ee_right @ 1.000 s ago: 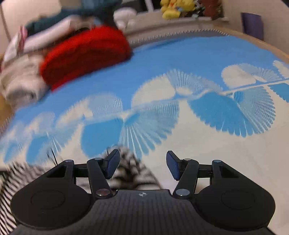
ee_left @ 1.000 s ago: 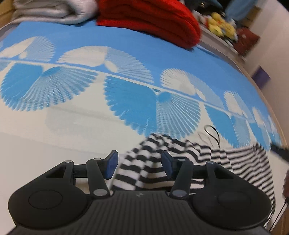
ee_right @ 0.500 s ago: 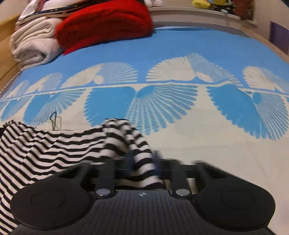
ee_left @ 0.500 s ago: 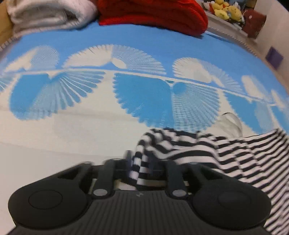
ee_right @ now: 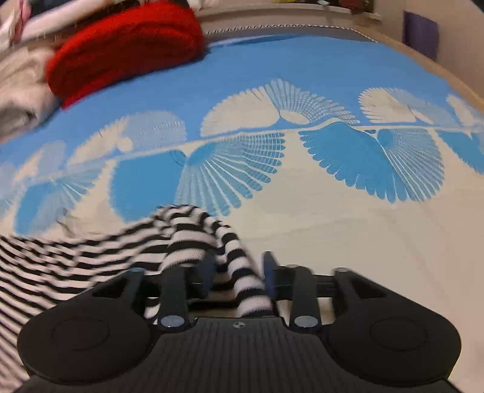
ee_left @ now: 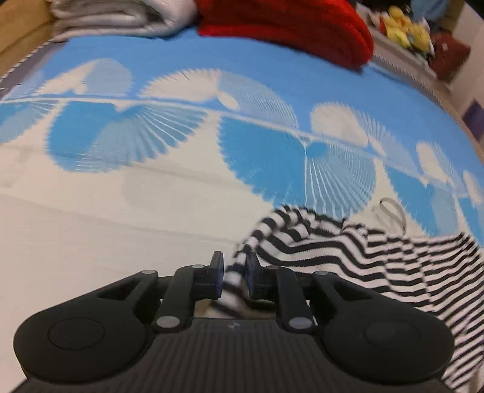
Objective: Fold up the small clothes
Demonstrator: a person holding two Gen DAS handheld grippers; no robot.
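A black-and-white striped garment lies on a bed with a blue and cream fan-patterned cover. My left gripper is shut on the garment's left corner, which bunches up between the pads. The cloth stretches away to the right. In the right wrist view the same striped garment runs off to the left, and my right gripper is shut on its right corner. A thin dark loop shows at the garment's far edge.
A folded red blanket and pale folded towels sit at the head of the bed; they also show in the right wrist view. Yellow plush toys stand on a shelf beyond. A wooden bed frame edges the right side.
Both grippers were open over the garment's corners a second ago; they have closed on the striped cloth and now hold it pulled up and stretched between them.
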